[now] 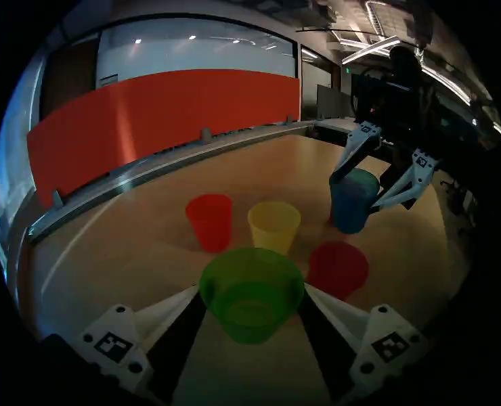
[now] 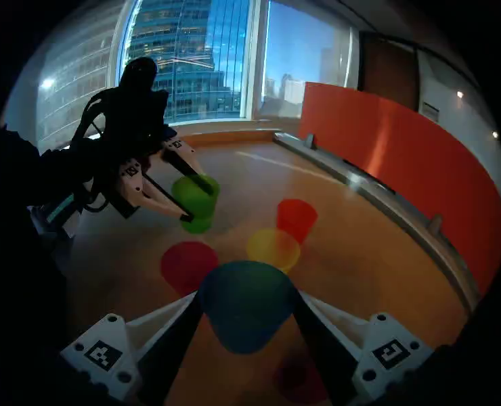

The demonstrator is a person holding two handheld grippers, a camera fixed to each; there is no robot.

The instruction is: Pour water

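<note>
Claws (image 1: 250, 291) (image 2: 247, 294) grip green cup (image 1: 252, 308) and blue cup (image 2: 246, 314); three cups (image 1: 210, 220) (image 1: 274, 227) (image 1: 337, 269) stand.

Office: long wooden table (image 1: 142, 223), orange partition (image 1: 162, 128), high-rise windows (image 2: 189, 61), ceiling strip lights (image 1: 372, 49).

I'm seeing translucent plastic on my green cup (image 1: 252, 294) and blue cup (image 2: 246, 304), smooth wood-look tabletop (image 1: 149, 230) with a soft sheen, white matt plastic fingers (image 1: 161, 309)

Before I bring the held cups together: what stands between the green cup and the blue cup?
The yellow cup and the dark red cup stand between them, seen in both views.
</note>
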